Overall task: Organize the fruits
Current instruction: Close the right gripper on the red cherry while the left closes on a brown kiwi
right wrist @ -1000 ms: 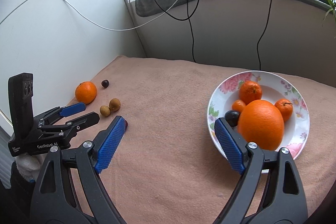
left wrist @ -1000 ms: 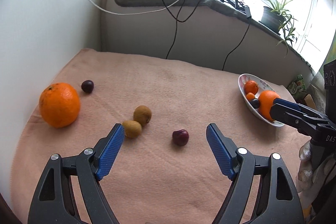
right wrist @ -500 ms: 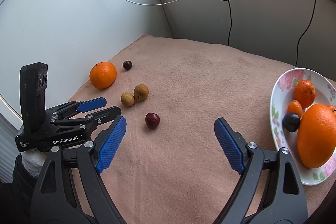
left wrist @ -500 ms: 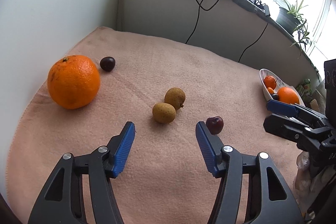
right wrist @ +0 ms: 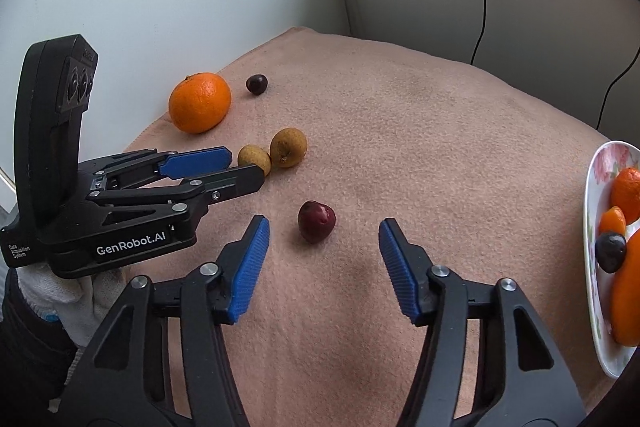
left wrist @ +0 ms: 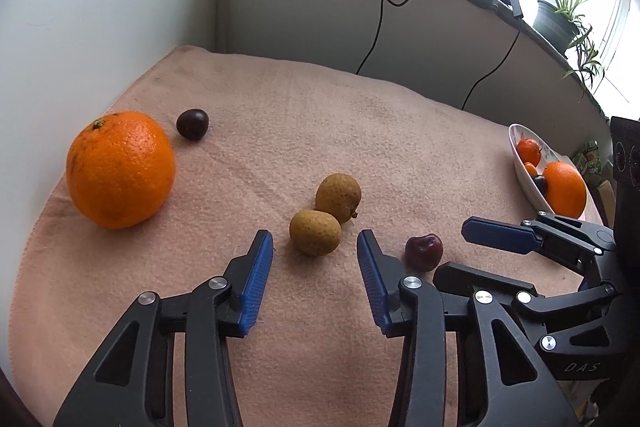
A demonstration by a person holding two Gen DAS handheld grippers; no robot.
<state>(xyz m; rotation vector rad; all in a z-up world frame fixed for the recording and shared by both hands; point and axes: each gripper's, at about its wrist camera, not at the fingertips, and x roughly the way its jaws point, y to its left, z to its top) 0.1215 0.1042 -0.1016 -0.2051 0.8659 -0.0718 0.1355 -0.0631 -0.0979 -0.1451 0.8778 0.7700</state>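
Lying on the peach cloth (left wrist: 400,131) of the worktop, a large orange (left wrist: 120,169) is seen far left, with a dark cherry (left wrist: 193,123) just beside it. Two brown longans (left wrist: 316,231) are found touching each other near the middle. The left tool (left wrist: 316,251) is held just short of them, its jaws spread and just narrowed. A red cherry (right wrist: 316,221) is framed by the right tool (right wrist: 324,231), likewise spread, just narrowed, pinching nothing. A floral plate (right wrist: 592,195) of fruit is set far right.
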